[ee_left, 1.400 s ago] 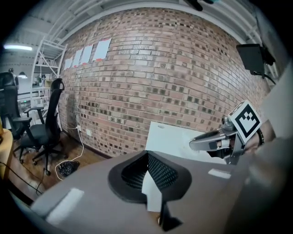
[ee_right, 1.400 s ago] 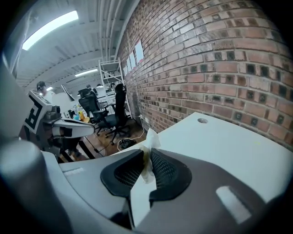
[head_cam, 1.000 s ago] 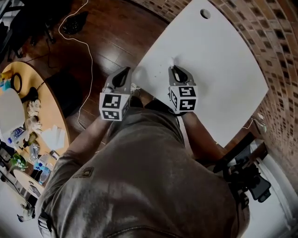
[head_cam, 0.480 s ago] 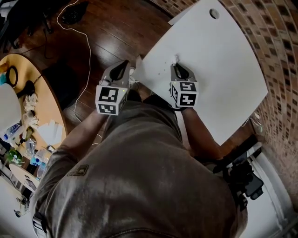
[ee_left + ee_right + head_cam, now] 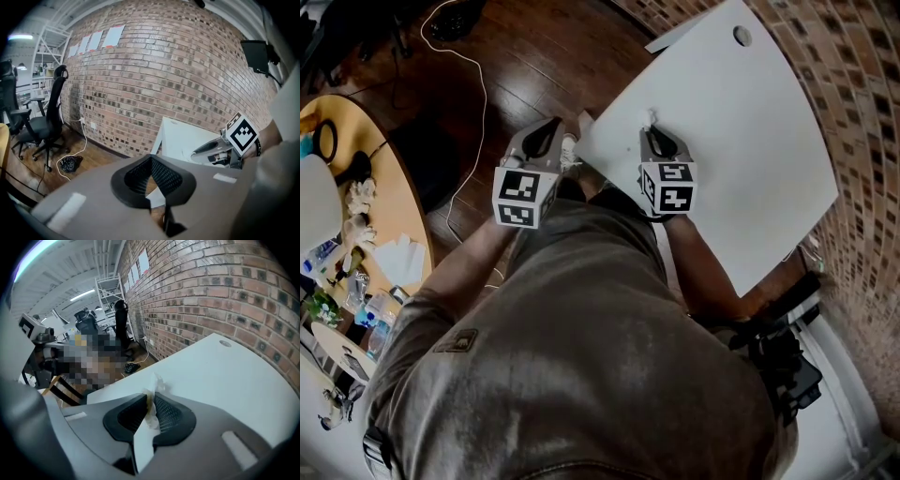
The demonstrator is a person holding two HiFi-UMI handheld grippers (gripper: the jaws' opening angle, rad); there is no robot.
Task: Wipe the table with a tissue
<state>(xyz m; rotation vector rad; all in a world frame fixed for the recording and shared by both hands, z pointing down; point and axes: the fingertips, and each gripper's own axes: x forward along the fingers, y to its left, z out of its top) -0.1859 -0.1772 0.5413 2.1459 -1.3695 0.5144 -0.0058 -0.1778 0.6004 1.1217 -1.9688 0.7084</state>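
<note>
The white table (image 5: 741,141) fills the upper right of the head view. My right gripper (image 5: 654,131) rests on it close to its left edge, shut on a crumpled white tissue (image 5: 652,116). In the right gripper view the tissue (image 5: 157,380) sticks out beyond the pinched pads of the right gripper (image 5: 151,397) onto the tabletop (image 5: 225,376). My left gripper (image 5: 551,131) hangs off the table's left side, over the wooden floor. Its pads meet at the tips of the left gripper (image 5: 151,159), with nothing between them. The right gripper (image 5: 211,150) shows beside it.
A cable hole (image 5: 742,36) lies at the table's far end, with a brick wall (image 5: 853,103) beyond. A round wooden table (image 5: 356,234) with bottles and tissues stands at the left. A white cable (image 5: 473,84) lies on the floor. Office chairs (image 5: 42,122) stand further off.
The head camera has shifted a little. The right gripper keeps the tissue on the table near the left edge, and the left gripper has barely moved.
</note>
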